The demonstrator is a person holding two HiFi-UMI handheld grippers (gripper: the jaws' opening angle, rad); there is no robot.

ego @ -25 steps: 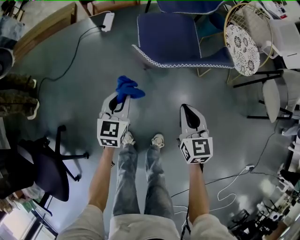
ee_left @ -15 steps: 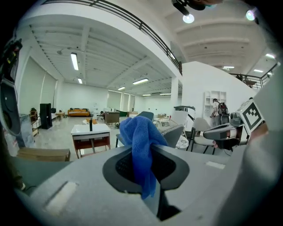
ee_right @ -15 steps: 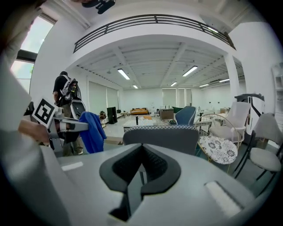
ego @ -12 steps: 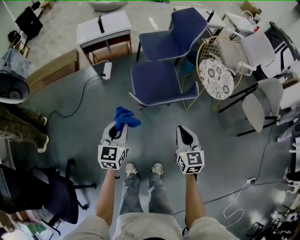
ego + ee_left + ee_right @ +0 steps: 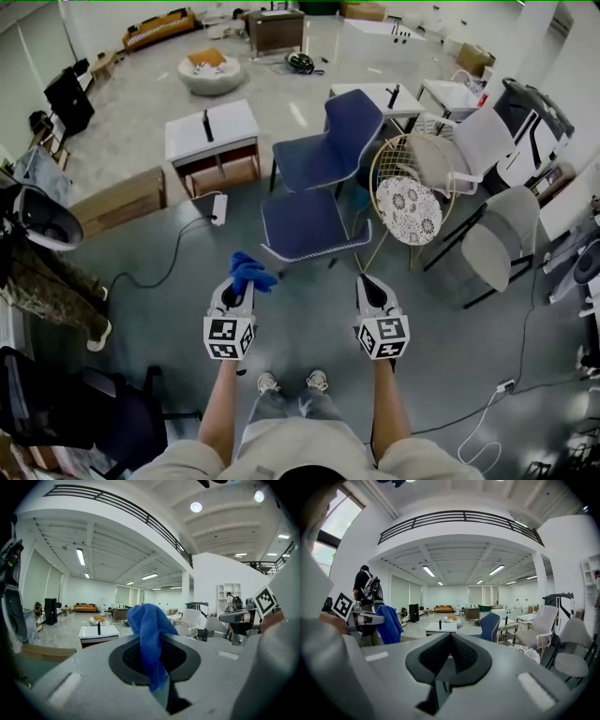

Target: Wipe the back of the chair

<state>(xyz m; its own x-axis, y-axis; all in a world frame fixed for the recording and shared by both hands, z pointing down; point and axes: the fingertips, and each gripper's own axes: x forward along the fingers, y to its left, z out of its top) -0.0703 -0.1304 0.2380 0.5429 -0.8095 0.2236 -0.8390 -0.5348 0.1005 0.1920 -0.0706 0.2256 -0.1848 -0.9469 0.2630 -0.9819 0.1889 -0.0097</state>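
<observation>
A blue upholstered chair [image 5: 314,187] stands ahead of me, its seat toward me and its back [image 5: 348,128] rising behind; the right gripper view catches the back [image 5: 491,626] too. My left gripper [image 5: 238,288] is shut on a blue cloth [image 5: 249,272], which sticks up bunched from between the jaws [image 5: 148,634]. That cloth also shows at the left of the right gripper view [image 5: 389,623]. My right gripper [image 5: 371,289] is shut with nothing in it. Both grippers hang short of the chair, over the floor.
A wire-frame chair with a patterned round cushion [image 5: 406,208] sits right of the blue chair. Grey and white chairs [image 5: 497,239] stand farther right. A white low table [image 5: 208,131] and wooden box [image 5: 120,201] lie to the left; a cable [image 5: 169,253] runs across the floor.
The head view has lifted from the floor to take in the room, so the blue chair's back has come into sight. Both grippers keep their hold and spacing.
</observation>
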